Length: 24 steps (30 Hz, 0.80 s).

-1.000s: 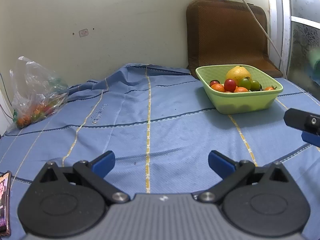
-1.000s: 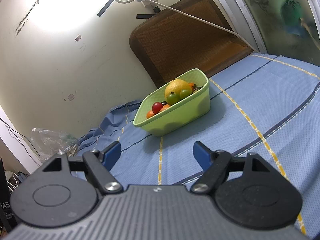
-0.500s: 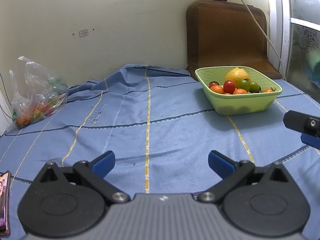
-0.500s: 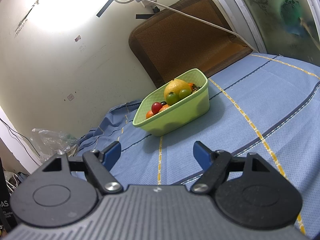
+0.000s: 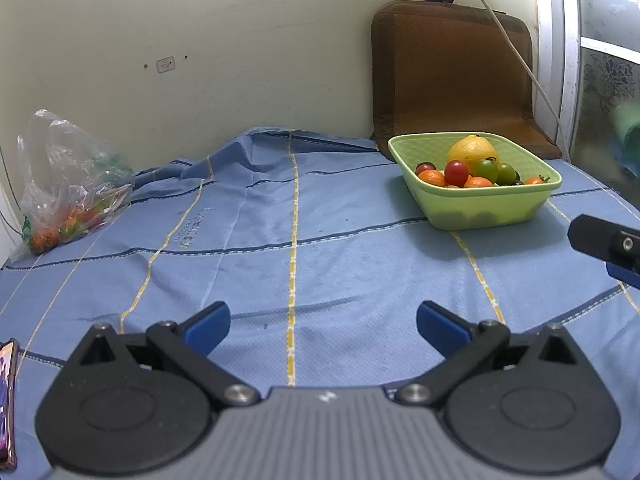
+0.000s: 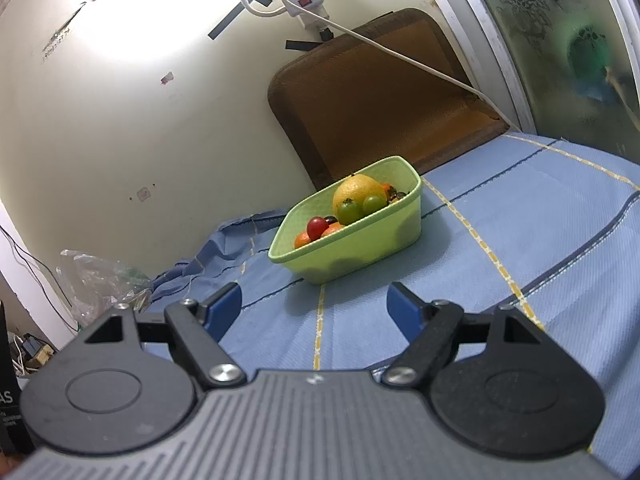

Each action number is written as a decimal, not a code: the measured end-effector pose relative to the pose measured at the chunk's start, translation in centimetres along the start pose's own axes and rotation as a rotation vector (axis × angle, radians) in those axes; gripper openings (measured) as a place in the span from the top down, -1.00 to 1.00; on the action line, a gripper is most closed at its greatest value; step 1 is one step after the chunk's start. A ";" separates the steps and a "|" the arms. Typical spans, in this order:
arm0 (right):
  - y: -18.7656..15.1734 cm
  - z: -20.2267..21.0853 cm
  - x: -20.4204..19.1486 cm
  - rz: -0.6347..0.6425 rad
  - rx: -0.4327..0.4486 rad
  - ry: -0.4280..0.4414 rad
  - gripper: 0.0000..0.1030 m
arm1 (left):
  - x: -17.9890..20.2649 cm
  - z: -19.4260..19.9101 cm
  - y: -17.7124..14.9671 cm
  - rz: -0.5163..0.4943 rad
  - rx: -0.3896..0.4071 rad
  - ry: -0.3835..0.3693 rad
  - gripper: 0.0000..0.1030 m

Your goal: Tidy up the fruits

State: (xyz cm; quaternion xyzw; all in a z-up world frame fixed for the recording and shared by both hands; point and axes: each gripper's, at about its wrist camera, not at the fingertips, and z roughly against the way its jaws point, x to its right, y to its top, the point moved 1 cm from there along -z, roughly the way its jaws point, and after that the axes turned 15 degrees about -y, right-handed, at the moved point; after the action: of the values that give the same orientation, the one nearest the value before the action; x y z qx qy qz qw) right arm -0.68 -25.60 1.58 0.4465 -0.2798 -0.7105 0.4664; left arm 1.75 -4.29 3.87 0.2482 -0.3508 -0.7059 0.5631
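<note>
Some pale writing is sewn on the blue cloth (image 5: 320, 248), but it is too small to read. The green bowl (image 5: 480, 208) of fruit sits on the cloth at about 1 o'clock from the left gripper (image 5: 323, 325), well apart from it. From the right gripper (image 6: 314, 306) it sits at 12 o'clock, and both grippers are wide open with nothing in them.

Cream wall (image 5: 240, 40), brown cushion (image 5: 452, 72), frosted window (image 6: 560, 40)
</note>
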 end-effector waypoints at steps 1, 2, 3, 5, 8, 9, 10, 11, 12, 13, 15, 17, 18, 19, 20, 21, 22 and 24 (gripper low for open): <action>0.0 0.0 0.1 -0.002 -0.002 -0.001 -0.59 | 0.0 0.0 0.0 0.001 0.000 0.000 -1.00; 0.0 -0.1 0.1 -0.003 -0.002 -0.002 -0.59 | 0.0 0.0 0.0 0.001 0.000 0.000 -1.00; 0.0 -0.1 0.1 -0.003 -0.002 -0.002 -0.59 | 0.0 0.0 0.0 0.000 0.000 0.000 -1.00; 0.0 -0.1 0.1 -0.003 -0.003 -0.002 -0.59 | 0.0 0.0 0.0 0.000 0.002 -0.002 -1.00; 0.0 0.0 0.1 -0.003 -0.002 -0.002 -0.59 | 0.0 0.0 0.0 0.001 0.007 -0.006 -1.00; 0.0 0.0 0.1 -0.003 -0.001 -0.002 -0.59 | -0.1 0.1 0.0 0.004 0.011 -0.009 -1.00; 0.0 0.0 0.1 -0.003 -0.001 -0.002 -0.59 | -0.1 0.2 0.0 0.008 0.016 -0.012 -1.00; 0.0 0.0 0.1 -0.003 0.000 -0.003 -0.59 | -0.2 0.3 0.0 0.014 0.022 -0.017 -1.00; 0.0 0.0 0.1 -0.003 0.002 -0.003 -0.59 | -0.2 0.4 0.1 0.019 0.027 -0.022 -1.00; 0.0 0.0 0.1 -0.003 0.004 -0.004 -0.59 | -0.3 0.5 0.1 0.023 0.031 -0.026 -1.00; 0.0 0.0 0.1 -0.003 0.006 -0.005 -0.59 | -0.4 0.7 0.1 0.030 0.046 -0.038 -1.00; -0.1 -0.1 0.1 -0.004 0.003 -0.006 -0.59 | -0.4 0.8 0.2 0.034 0.055 -0.047 -1.00; -0.1 -0.1 0.1 -0.004 0.002 -0.007 -0.59 | -0.4 0.9 0.2 0.034 0.058 -0.050 -1.00; -0.1 -0.1 0.1 -0.004 0.001 -0.007 -0.59 | -0.4 0.9 0.2 0.034 0.060 -0.052 -1.00; -0.1 -0.1 0.1 -0.003 0.000 -0.007 -0.59 | -0.3 1.0 0.2 0.033 0.062 -0.055 -1.00; -0.1 -0.1 0.1 -0.003 0.000 -0.006 -0.59 | -0.3 1.0 0.2 0.032 0.063 -0.058 -1.00; -0.1 -0.1 0.1 -0.003 0.000 -0.006 -0.59 | -0.3 1.0 0.2 0.031 0.063 -0.060 -1.00; -0.1 -0.1 0.1 -0.003 0.000 -0.006 -0.59 | -0.2 1.0 0.2 0.029 0.061 -0.062 -1.00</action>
State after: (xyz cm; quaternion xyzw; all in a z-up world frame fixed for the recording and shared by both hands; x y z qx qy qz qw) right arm -0.68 -25.67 1.42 0.4448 -0.2807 -0.7125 0.4644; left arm 1.17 -3.90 4.59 0.2382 -0.3932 -0.6939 0.5542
